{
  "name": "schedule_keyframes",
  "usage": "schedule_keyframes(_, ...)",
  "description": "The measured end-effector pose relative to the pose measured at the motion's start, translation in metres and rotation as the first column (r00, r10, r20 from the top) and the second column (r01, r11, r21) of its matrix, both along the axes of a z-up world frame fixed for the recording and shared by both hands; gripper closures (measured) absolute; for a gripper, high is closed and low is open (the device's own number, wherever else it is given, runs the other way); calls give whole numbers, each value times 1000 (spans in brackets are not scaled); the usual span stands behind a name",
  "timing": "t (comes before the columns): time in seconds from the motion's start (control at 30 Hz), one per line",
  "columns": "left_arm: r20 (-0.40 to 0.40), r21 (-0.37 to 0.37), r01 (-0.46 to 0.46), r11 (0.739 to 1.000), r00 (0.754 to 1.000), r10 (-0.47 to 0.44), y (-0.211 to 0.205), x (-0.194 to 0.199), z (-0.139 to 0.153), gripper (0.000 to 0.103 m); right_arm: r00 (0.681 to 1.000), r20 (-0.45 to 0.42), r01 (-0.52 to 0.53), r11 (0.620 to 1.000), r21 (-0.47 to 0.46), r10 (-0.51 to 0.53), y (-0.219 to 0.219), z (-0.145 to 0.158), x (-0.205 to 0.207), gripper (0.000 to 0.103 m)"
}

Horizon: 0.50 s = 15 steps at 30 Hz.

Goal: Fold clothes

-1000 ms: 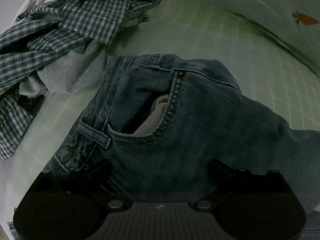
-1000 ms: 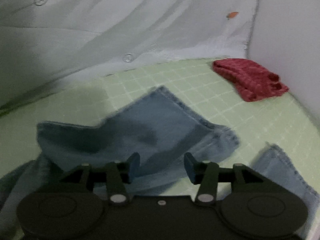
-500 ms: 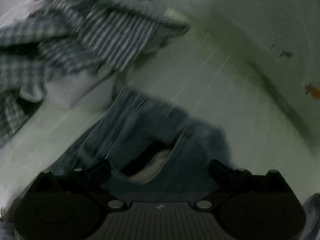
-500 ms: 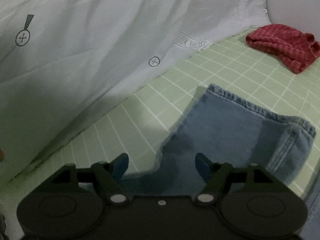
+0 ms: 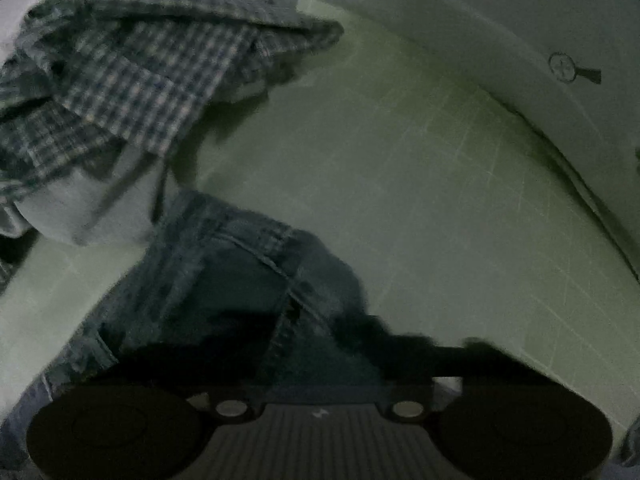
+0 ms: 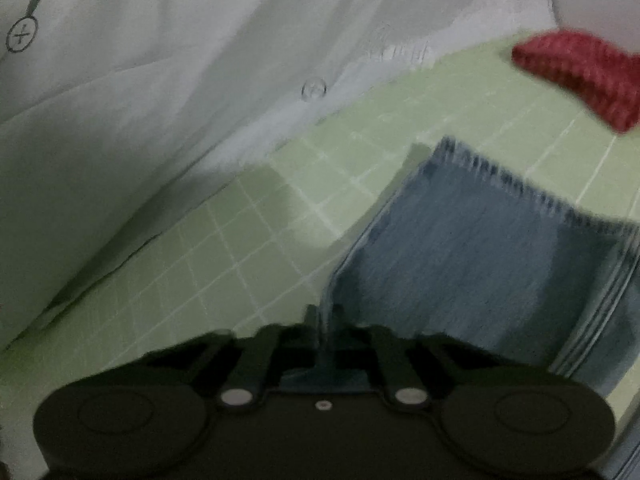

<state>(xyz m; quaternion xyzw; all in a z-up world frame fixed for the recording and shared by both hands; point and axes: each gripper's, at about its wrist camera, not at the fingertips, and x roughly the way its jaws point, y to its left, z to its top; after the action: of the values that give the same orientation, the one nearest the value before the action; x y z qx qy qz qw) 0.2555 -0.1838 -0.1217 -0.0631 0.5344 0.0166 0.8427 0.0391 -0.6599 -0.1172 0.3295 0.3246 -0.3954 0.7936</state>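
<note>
Blue jeans lie on a green checked sheet. In the left wrist view their waistband and pocket end point(image 5: 240, 280) bunches just in front of my left gripper point(image 5: 320, 344), whose fingers are wide apart, dark and blurred over the denim. In the right wrist view a jeans leg point(image 6: 480, 256) with its hem runs up to the right. My right gripper point(image 6: 324, 320) is shut on the edge of that leg, with denim pinched between the fingers.
A pile of blue plaid shirt point(image 5: 132, 80) and white cloth point(image 5: 92, 204) lies at the upper left. A white printed sheet point(image 6: 160, 100) rises along the back. A red knitted garment point(image 6: 580, 76) lies at the far right on the green sheet point(image 6: 224, 248).
My right gripper has closed on the edge of the jeans leg. My left gripper has moved forward over the waistband, so less denim shows ahead of it.
</note>
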Motion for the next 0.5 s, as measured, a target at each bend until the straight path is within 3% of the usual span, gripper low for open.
schedule_keyframes(0.17, 35, -11, -55, 998, 998, 55, 15, 5, 5, 87, 1000, 2, -17, 991, -135, 17, -7, 20, 11, 99)
schedule_keyframes(0.3, 153, 69, -122, 990, 982, 110, 29, 14, 27, 88, 997, 71, -16, 959, -283, 38, -19, 53, 19, 99)
schedule_keyframes(0.4, 170, 98, -152, 984, 976, 134, 36, 21, 28, 87, 989, 137, -10, 934, -358, 63, -22, 74, 19, 99)
schedule_keyframes(0.47, 168, 120, -161, 980, 976, 140, 38, 26, 25, 86, 987, 133, -38, 929, -367, 93, -24, 72, 20, 97)
schedule_keyframes(0.5, 161, 132, -149, 980, 979, 127, 37, 25, 21, 85, 988, 113, -55, 934, -353, 101, -26, 67, 20, 81)
